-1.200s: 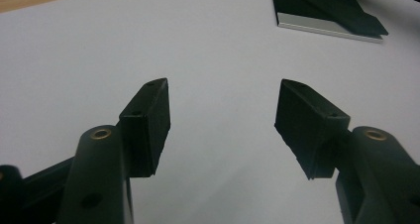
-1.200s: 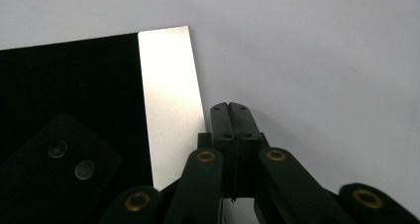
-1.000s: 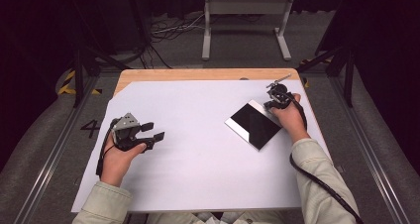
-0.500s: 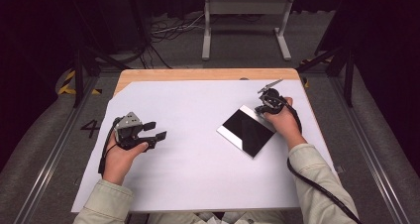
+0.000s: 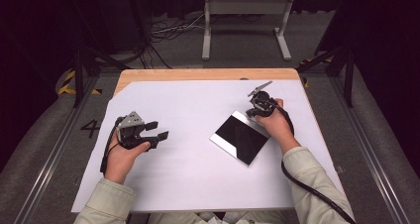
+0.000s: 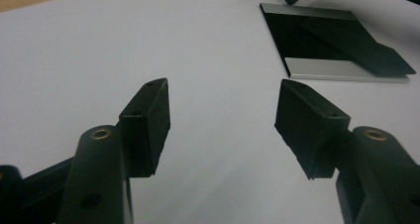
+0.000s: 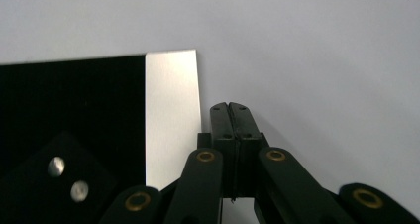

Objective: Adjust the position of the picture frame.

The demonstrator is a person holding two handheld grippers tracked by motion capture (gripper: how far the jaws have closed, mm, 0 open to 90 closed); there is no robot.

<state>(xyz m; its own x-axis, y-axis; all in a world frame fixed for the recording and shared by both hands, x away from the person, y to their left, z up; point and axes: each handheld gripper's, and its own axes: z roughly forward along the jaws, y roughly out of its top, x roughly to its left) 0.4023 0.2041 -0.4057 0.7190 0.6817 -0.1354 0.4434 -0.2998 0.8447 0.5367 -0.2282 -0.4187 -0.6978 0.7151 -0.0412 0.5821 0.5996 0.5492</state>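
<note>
High view: a glossy black panel (image 5: 240, 137) with a silvery edge is seen lying flat on the white sheet (image 5: 198, 105) covering the table, toward its right edge. The right gripper (image 5: 253, 111) is set at the panel's far corner, jaws clenched together with nothing between them. The left gripper (image 5: 157, 137) is held released near the sheet's left edge, well apart from the panel.
</note>
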